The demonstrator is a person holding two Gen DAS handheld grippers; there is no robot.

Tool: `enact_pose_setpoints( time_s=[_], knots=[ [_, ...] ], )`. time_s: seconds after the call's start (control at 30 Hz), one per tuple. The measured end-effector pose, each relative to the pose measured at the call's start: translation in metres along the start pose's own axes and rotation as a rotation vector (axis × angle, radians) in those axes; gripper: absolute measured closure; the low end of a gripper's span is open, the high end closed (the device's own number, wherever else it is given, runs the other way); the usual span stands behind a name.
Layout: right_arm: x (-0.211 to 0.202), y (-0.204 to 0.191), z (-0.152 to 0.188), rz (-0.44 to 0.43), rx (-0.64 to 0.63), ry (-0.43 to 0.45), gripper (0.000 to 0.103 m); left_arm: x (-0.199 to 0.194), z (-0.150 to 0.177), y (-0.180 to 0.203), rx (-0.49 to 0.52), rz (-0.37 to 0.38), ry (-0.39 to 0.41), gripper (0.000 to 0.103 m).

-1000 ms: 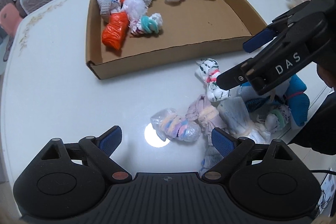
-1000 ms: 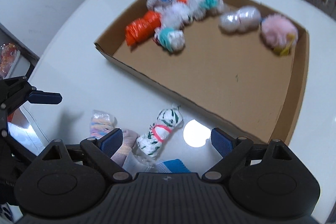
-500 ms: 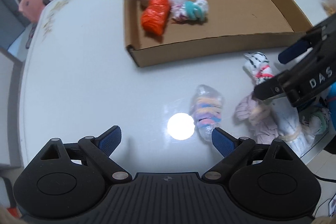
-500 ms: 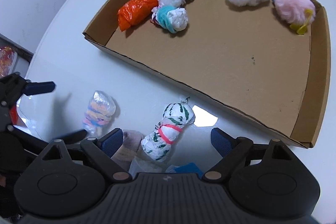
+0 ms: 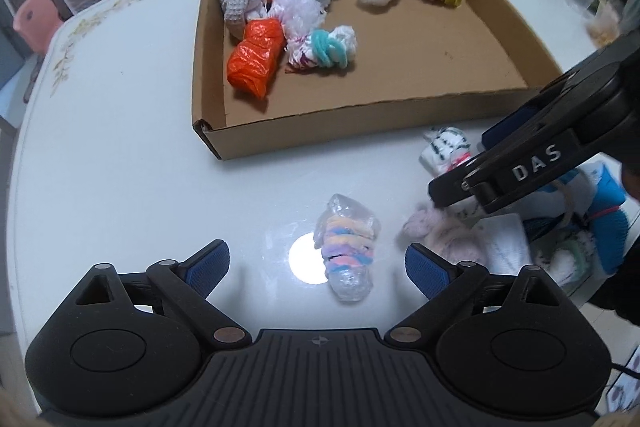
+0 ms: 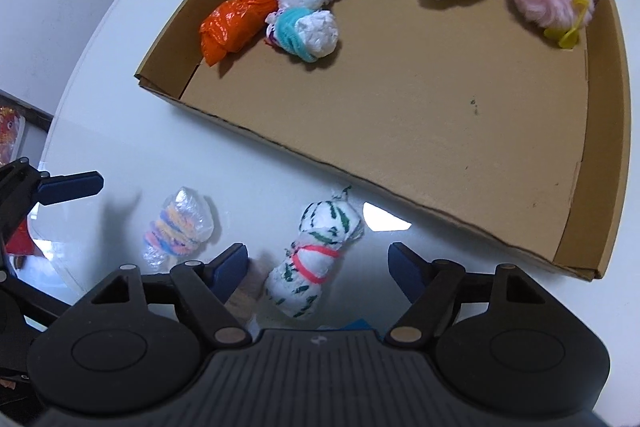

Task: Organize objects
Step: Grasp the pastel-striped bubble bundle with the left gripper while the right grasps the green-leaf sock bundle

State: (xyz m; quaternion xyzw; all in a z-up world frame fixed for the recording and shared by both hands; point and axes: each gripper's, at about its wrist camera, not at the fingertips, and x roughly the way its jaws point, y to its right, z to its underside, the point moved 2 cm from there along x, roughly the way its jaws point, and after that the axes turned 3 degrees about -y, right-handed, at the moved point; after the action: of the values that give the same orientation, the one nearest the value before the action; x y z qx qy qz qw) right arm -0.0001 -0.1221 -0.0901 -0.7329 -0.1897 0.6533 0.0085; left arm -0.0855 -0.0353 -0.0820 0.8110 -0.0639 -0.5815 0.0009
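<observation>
White green-striped sock bundle tied with a pink band, low centre, sits between the right gripper's closing, not yet touching jaws.
Left view: the left gripper gapes empty over a plastic-wrapped pastel bundle; the shallow brown cardboard tray, upper frame, awaits both, its near wall in the way.

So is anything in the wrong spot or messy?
Yes. Several bundles sit outside the cardboard tray, on the white table: a white one with green stripes between the open right gripper, a pastel-striped one before the open left gripper, and a heap at the table's edge.
</observation>
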Motion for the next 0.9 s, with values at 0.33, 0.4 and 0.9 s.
enact_pose_setpoints(
  time_s=[0.33, 0.4, 0.9],
  knots=[
    [0.006, -0.011, 0.011, 0.070, -0.071, 0.000, 0.057, 0.020, -0.003, 0.004, 0.028, -0.045, -0.004, 0.016],
    [0.007, -0.013, 0.014, 0.072, -0.085, 0.000, 0.057, 0.022, -0.004, 0.005, 0.022, -0.037, 0.003, 0.021],
    [0.003, -0.003, 0.030, 0.064, -0.080, 0.038, 0.072, 0.014, -0.006, 0.008, 0.052, -0.019, 0.022, 0.064]
  ],
)
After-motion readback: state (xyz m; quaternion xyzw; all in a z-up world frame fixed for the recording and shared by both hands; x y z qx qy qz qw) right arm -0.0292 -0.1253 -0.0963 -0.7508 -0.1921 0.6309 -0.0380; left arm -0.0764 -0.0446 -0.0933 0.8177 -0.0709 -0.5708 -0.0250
